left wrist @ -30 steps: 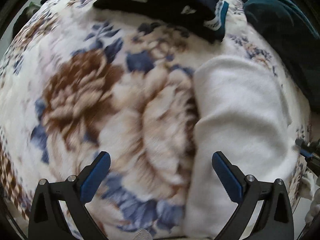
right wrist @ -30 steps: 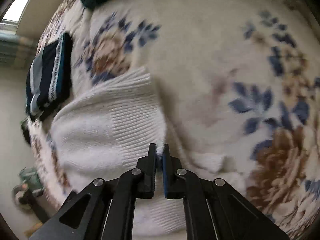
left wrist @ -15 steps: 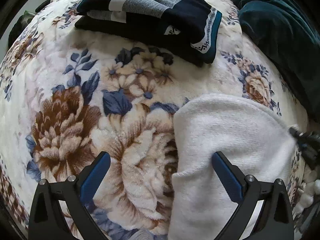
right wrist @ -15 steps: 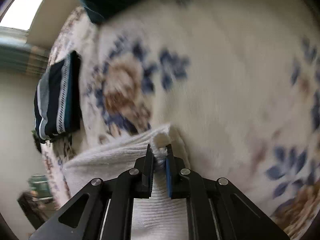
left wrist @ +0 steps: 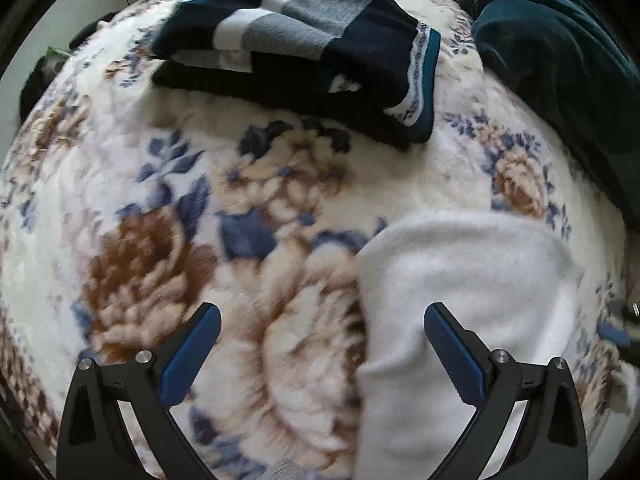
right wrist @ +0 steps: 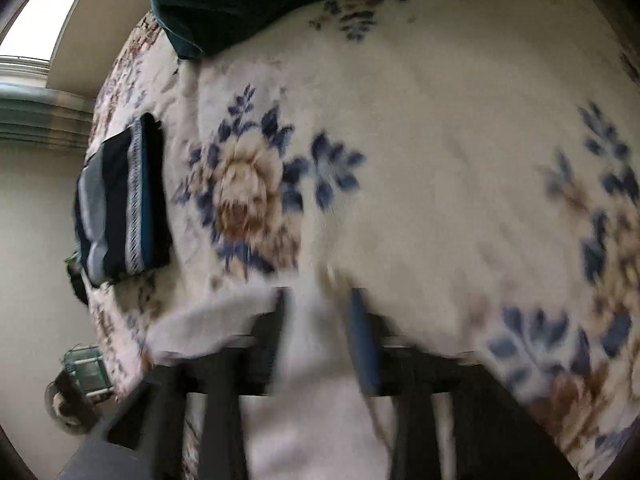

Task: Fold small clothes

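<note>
A white knitted garment (left wrist: 460, 280) lies folded on the floral blanket (left wrist: 160, 208), at the lower right of the left wrist view. My left gripper (left wrist: 322, 328) is open and empty, its right finger over the garment's left part. In the right wrist view the same white garment (right wrist: 316, 400) lies under my right gripper (right wrist: 320, 300), whose blurred fingers stand apart with white cloth showing between them. The right gripper's tip also shows at the garment's far right edge in the left wrist view (left wrist: 624, 320).
A folded navy, grey and white striped garment (left wrist: 304, 44) lies at the back of the blanket; it also shows in the right wrist view (right wrist: 120, 200). A dark green cloth heap (left wrist: 560, 56) lies at the back right. The bed edge and floor (right wrist: 40, 280) are at left.
My right gripper was shut on the white garment's corner and carried it across; now its fingers have parted. My left gripper stayed open and pulled back a little.
</note>
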The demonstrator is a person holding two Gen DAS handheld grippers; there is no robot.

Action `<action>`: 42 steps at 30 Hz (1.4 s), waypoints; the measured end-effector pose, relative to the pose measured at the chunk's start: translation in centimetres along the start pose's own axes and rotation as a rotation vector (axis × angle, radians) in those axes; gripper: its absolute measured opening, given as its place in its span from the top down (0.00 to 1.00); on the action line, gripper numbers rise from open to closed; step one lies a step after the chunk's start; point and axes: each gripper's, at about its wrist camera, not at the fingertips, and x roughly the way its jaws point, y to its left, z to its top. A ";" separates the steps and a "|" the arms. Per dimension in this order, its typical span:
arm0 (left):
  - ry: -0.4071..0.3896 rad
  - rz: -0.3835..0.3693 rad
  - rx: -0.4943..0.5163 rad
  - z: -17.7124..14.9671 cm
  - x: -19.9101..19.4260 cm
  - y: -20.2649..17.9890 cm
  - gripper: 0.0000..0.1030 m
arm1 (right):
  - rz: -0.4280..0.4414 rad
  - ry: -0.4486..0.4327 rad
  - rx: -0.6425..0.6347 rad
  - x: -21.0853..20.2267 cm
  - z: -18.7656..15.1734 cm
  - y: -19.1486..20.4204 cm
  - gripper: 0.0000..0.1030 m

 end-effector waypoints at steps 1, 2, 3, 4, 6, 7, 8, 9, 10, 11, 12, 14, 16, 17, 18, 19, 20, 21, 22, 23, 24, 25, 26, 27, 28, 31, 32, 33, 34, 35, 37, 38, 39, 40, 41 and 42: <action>-0.001 0.024 0.001 -0.8 -0.3 0.4 0.00 | 0.015 0.011 0.010 -0.8 -1.5 -0.7 0.43; 0.000 0.041 -0.001 -1.5 -0.5 0.7 0.00 | 0.018 0.024 0.015 -1.2 -2.5 -1.2 0.43; 0.007 0.056 -0.005 -2.2 -0.6 1.0 0.00 | 0.021 0.055 0.018 -1.4 -4.2 -1.8 0.43; 0.021 0.065 -0.014 -3.1 -0.7 1.5 0.00 | 0.014 0.078 0.019 -1.2 -5.5 -2.2 0.43; 0.045 0.070 -0.035 -4.6 -0.7 2.1 0.00 | -0.004 0.115 0.022 -0.6 -8.3 -3.2 0.43; 0.062 0.078 -0.043 -5.3 -0.6 2.3 0.00 | -0.012 0.127 0.018 -0.1 -9.3 -3.5 0.43; 0.077 0.083 -0.047 -5.9 -0.5 2.5 0.00 | 0.000 0.127 0.009 0.3 -10.2 -3.8 0.43; 0.093 0.084 -0.051 -6.4 -0.3 2.5 0.00 | 0.011 0.122 0.002 0.8 -10.8 -3.9 0.43; 0.105 0.085 -0.051 -6.8 -0.1 2.5 0.00 | 0.024 0.101 -0.010 1.2 -11.3 -3.7 0.44; 0.114 0.087 -0.050 -7.0 0.0 2.5 0.00 | 0.014 0.073 -0.038 1.2 -11.8 -3.3 0.64; 0.119 0.082 -0.050 -7.1 0.0 2.4 0.00 | -0.024 0.041 -0.072 1.1 -12.3 -2.7 0.87; 0.113 0.061 -0.046 -6.9 -0.2 1.9 0.00 | -0.108 -0.033 -0.122 0.5 -13.0 -1.3 0.95; 0.094 0.017 -0.046 -6.0 -0.7 1.1 0.00 | -0.154 -0.106 -0.132 -1.3 -13.5 -0.7 0.95; 0.084 -0.001 -0.045 -5.5 -0.8 0.7 0.00 | -0.165 -0.146 -0.128 -2.6 -13.5 -0.6 0.96; 0.074 -0.017 -0.039 -4.8 -0.9 0.1 0.00 | -0.184 -0.184 -0.112 -3.9 -13.5 -0.7 0.96; 0.070 -0.033 -0.032 -4.4 -0.7 -0.4 0.00 | -0.190 -0.217 -0.086 -5.2 -13.4 -1.1 0.96; 0.069 -0.050 -0.019 -3.8 -0.4 -1.0 0.00 | -0.203 -0.235 -0.067 -5.9 -13.2 -1.4 0.97; 0.068 -0.048 -0.011 -3.4 -0.1 -1.5 0.00 | -0.220 -0.251 -0.046 -6.8 -12.9 -2.0 0.97; 0.064 -0.050 -0.005 -3.1 0.2 -1.8 0.00 | -0.232 -0.236 -0.036 -6.8 -12.6 -2.7 0.97; 0.071 -0.061 -0.006 -2.8 0.6 -2.2 0.00 | -0.258 -0.229 -0.017 -6.4 -12.3 -3.3 0.98; 0.082 -0.052 -0.001 -2.5 1.1 -2.4 0.00 | -0.294 -0.215 0.001 -5.8 -12.2 -4.0 1.00; 0.090 -0.042 -0.007 -2.4 1.2 -2.3 0.00 | -0.307 -0.185 0.010 -5.1 -12.1 -4.8 1.00; 0.083 -0.049 -0.018 -2.4 1.1 -2.0 0.00 | -0.303 -0.131 0.045 -3.6 -11.7 -5.8 1.00; 0.074 -0.046 -0.025 -2.5 0.8 -1.8 0.00 | -0.283 -0.074 0.083 -2.4 -11.4 -6.7 0.99; 0.060 -0.020 -0.032 -2.8 0.2 -1.3 0.00 | -0.253 0.003 0.125 -1.2 -11.0 -7.5 0.99; 0.035 0.008 -0.066 -4.2 -0.8 0.4 0.00 | -0.242 0.023 0.129 -2.1 -10.1 -6.2 0.98; 0.038 0.007 -0.088 -4.8 -0.9 0.9 0.00 | -0.225 0.015 0.077 -2.8 -9.6 -4.3 0.91; 0.045 -0.008 -0.116 -5.5 -0.9 1.4 0.00 | -0.222 0.008 0.024 -3.4 -9.0 -2.3 0.83; 0.059 -0.037 -0.150 -6.4 -0.7 1.8 0.00 | -0.211 0.007 -0.049 -3.6 -8.4 0.3 0.60; 0.073 -0.065 -0.175 -7.1 -0.5 2.1 0.00 | -0.195 0.025 -0.141 -3.5 -7.6 3.4 0.49; 0.109 -0.143 -0.215 -8.5 0.3 1.8 0.00 | -0.156 0.105 -0.342 -1.6 -6.3 10.3 0.46; 0.117 -0.175 -0.225 -9.2 0.5 1.6 0.00 | -0.146 0.140 -0.411 -0.6 -5.9 12.8 0.46; 0.115 -0.190 -0.226 -9.6 0.5 1.4 0.00 | -0.135 0.198 -0.502 1.3 -5.7 16.1 0.46; 0.107 -0.204 -0.220 -10.1 0.4 1.1 0.00 | -0.135 0.232 -0.570 3.0 -5.7 18.9 0.46; 0.101 -0.208 -0.208 -10.4 0.3 0.8 0.00 | -0.148 0.277 -0.689 5.6 -5.8 22.6 0.46; 0.097 -0.215 -0.188 -10.6 0.3 0.4 0.00 | -0.169 0.302 -0.757 7.3 -6.2 24.6 0.46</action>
